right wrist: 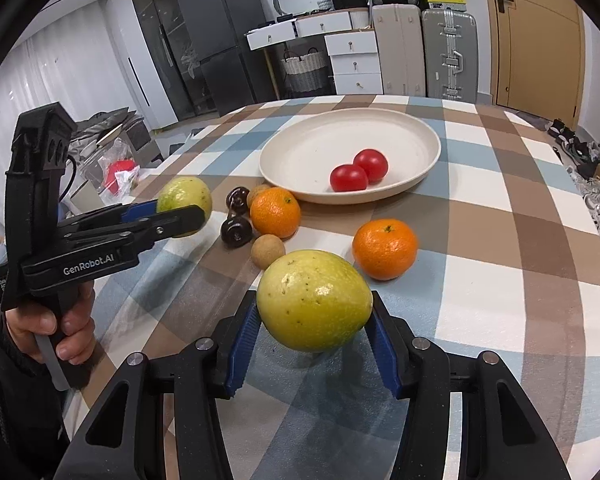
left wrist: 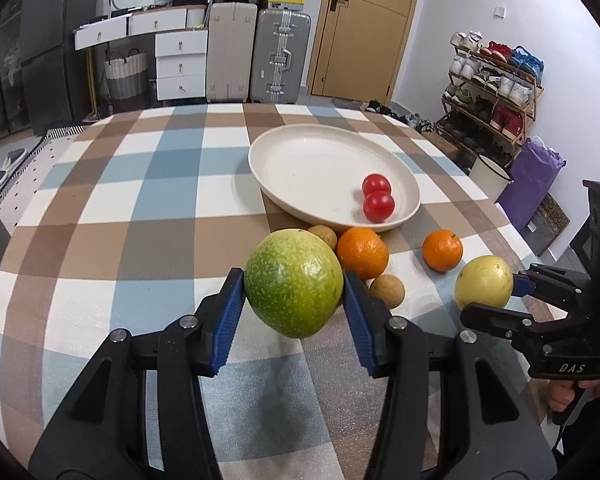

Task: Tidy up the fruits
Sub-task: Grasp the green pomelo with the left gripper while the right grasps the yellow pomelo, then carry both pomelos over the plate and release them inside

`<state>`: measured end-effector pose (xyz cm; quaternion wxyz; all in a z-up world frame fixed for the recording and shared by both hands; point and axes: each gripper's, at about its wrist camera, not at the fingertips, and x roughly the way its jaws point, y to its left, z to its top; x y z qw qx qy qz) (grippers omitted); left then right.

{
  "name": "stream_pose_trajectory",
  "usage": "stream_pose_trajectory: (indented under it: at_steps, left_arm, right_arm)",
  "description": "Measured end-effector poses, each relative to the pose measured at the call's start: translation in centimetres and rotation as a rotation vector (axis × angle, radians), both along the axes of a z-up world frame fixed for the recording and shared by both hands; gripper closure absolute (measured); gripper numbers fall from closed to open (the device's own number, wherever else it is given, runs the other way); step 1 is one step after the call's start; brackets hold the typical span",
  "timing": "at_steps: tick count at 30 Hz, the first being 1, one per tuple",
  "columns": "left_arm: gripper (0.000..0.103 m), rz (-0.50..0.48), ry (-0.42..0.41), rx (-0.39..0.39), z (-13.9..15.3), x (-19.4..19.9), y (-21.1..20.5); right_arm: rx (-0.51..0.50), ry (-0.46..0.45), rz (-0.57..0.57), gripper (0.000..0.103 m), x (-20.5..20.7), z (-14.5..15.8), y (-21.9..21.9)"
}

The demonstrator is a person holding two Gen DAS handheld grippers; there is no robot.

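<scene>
My left gripper (left wrist: pixel 294 300) is shut on a green speckled fruit (left wrist: pixel 294 282) and holds it above the checked tablecloth. It also shows in the right wrist view (right wrist: pixel 180 210). My right gripper (right wrist: pixel 314 320) is shut on a yellow fruit (right wrist: pixel 314 300), also seen in the left wrist view (left wrist: pixel 484 282). A cream plate (left wrist: pixel 300 160) holds two red tomatoes (left wrist: pixel 377 198). On the cloth before it lie two oranges (right wrist: pixel 275 212) (right wrist: pixel 385 249), two small brown longans (right wrist: pixel 268 251) and two dark purple fruits (right wrist: pixel 237 231).
The round table (left wrist: pixel 100 208) has a checked cloth. Behind it stand suitcases (left wrist: pixel 284 56), white drawers (left wrist: pixel 180 64), a door (left wrist: pixel 364 28) and a shoe rack (left wrist: pixel 492 92). A fridge (right wrist: pixel 212 40) stands at the back left.
</scene>
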<state>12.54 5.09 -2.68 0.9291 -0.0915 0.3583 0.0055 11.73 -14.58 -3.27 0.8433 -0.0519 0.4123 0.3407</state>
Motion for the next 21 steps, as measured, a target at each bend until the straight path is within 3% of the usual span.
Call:
stream_pose_trajectory:
  at_steps: [9, 21]
  left_arm:
    - [0.057, -0.012, -0.060, 0.022, 2.4, 0.0, -0.9]
    - [0.057, -0.046, -0.085, 0.032, 3.4, 3.2, -2.8]
  right_arm:
    - [0.025, -0.037, -0.029, 0.050, 1.2, 1.9, -1.1]
    - [0.039, -0.068, -0.058, 0.050, 5.3, 4.6, -2.0]
